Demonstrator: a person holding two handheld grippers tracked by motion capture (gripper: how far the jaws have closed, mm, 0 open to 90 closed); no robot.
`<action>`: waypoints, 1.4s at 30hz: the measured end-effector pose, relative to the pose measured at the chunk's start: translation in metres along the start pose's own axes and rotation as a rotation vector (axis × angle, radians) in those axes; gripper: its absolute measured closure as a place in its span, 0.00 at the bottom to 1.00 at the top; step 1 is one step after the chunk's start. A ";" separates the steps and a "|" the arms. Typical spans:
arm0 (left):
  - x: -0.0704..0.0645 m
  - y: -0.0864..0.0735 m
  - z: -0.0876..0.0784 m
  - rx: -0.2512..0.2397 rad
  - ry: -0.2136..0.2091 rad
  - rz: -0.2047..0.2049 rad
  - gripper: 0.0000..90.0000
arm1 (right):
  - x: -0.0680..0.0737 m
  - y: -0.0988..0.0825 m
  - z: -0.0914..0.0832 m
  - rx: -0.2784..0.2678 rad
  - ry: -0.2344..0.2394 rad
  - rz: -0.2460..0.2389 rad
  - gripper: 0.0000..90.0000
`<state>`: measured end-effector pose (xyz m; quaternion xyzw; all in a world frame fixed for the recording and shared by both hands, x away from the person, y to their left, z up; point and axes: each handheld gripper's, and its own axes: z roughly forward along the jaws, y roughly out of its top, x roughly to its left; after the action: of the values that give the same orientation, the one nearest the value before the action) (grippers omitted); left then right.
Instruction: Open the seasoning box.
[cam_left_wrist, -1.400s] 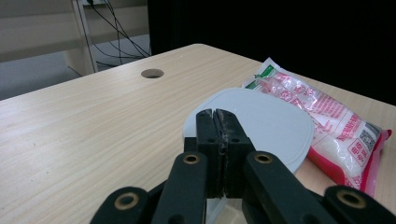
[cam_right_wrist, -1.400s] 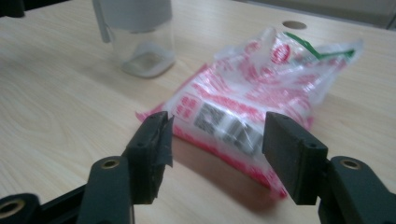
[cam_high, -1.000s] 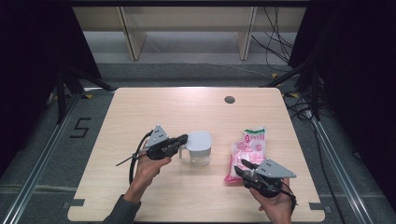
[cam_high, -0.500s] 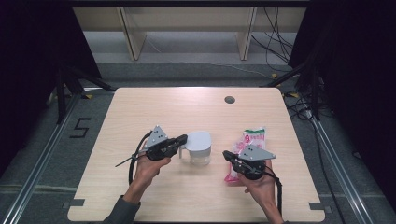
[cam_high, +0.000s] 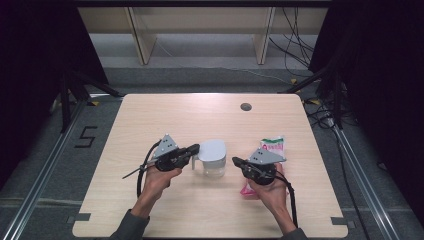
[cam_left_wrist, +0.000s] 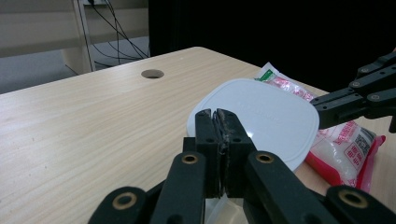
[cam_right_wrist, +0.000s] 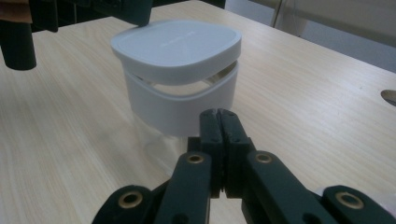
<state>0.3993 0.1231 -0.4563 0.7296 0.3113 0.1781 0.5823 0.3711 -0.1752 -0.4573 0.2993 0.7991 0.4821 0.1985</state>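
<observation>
Centrally, one lidded white container (cam_high: 214, 157) stands on the table (cam_high: 150, 120), its lid (cam_right_wrist: 177, 44) sitting loose above the body with a gap showing. Two grippers flank it: the left gripper (cam_high: 195, 148) at its 9 o'clock, jaws shut at the lid's edge, and the right gripper (cam_high: 235, 162) at its 3 o'clock, its jaws just closed on nothing, tips near the wall. One pink packet (cam_high: 272, 146) lies beyond the right gripper, and one hole (cam_high: 245, 106) sits at the container's 1 o'clock.
</observation>
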 end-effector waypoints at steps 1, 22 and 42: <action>0.000 0.000 0.000 -0.001 0.001 -0.003 0.97 | 0.002 0.003 0.002 0.005 -0.004 -0.026 1.00; 0.002 -0.001 -0.001 -0.002 -0.006 -0.003 0.95 | 0.005 0.019 0.007 -0.004 0.028 -0.029 1.00; 0.003 -0.001 -0.004 0.009 -0.010 -0.006 0.90 | 0.008 0.026 0.013 0.013 0.015 -0.067 1.00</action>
<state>0.3990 0.1282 -0.4562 0.7322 0.3112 0.1714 0.5810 0.3809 -0.1523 -0.4400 0.2701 0.8133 0.4720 0.2067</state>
